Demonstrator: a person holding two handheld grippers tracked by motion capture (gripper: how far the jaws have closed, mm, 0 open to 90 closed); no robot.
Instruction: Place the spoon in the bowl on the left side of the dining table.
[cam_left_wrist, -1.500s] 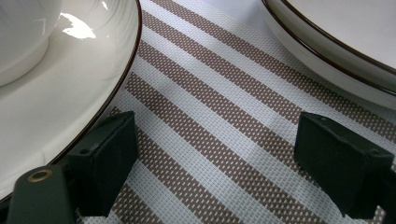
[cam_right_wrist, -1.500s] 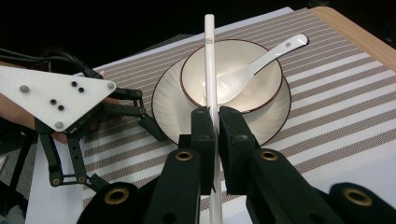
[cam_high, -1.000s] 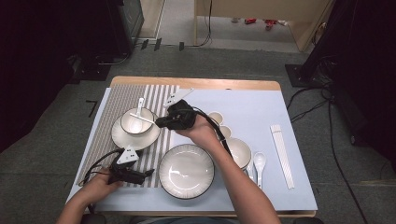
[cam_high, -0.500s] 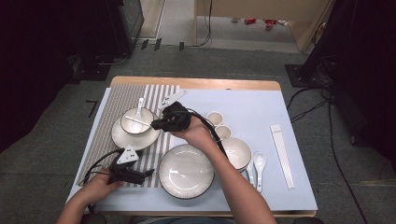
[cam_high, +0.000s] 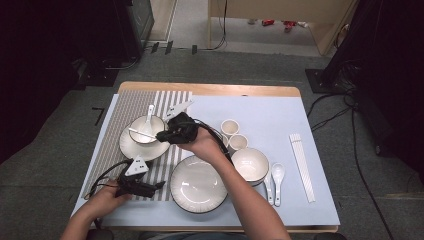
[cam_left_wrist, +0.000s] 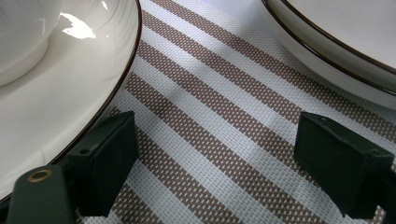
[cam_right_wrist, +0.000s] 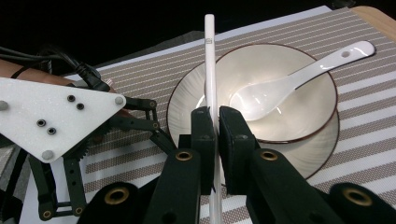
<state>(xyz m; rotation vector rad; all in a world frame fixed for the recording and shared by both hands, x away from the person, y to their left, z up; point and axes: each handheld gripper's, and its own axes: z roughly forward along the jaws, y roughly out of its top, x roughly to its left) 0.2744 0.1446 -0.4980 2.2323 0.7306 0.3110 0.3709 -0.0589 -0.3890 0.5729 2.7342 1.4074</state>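
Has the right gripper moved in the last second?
Yes. The right gripper, shut on a white chopstick, has shifted left, now reaching over the bowl on the striped mat.

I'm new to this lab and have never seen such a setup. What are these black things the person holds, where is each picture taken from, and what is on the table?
A person sits at the table with a hand-held two-jaw tool in each hand. The high view looks down from above; each of the other two views comes from a camera riding on one tool, looking along its black jaws.

On the table lie a striped placemat, a bowl with a spoon on a plate, a big dish, two small cups, another bowl, a second spoon and a pack of chopsticks.

The right tool is shut on a white chopstick, above the bowl on the mat. The left tool rests open on the mat, holding nothing.
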